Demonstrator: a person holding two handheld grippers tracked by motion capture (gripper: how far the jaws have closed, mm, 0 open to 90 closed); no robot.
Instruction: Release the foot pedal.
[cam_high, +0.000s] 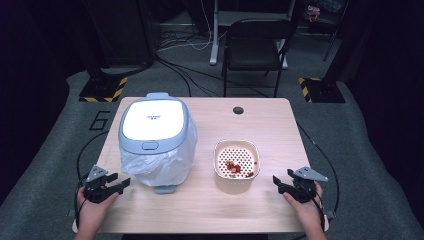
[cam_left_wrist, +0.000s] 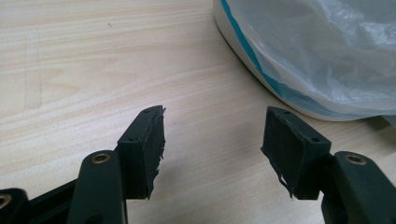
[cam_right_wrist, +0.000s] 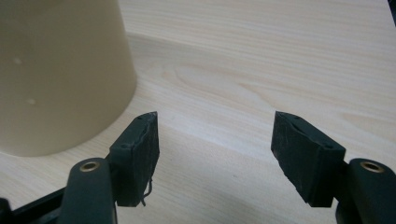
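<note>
Left tool (cam_high: 124, 183) and right tool (cam_high: 276, 182) both gape, low, holding nothing.

You can read one mark clearly: a large painted numeral "6" on the grey floor (cam_high: 100, 120), just off the table's far left corner in the high view. The white lid of the trash bin (cam_high: 152, 120) carries a small dark line of print near its middle, too small and blurred for you to make out the letters. You will find no legible lettering on the strainer basket (cam_high: 236, 161), and both gripper views give you nothing to read.
</note>
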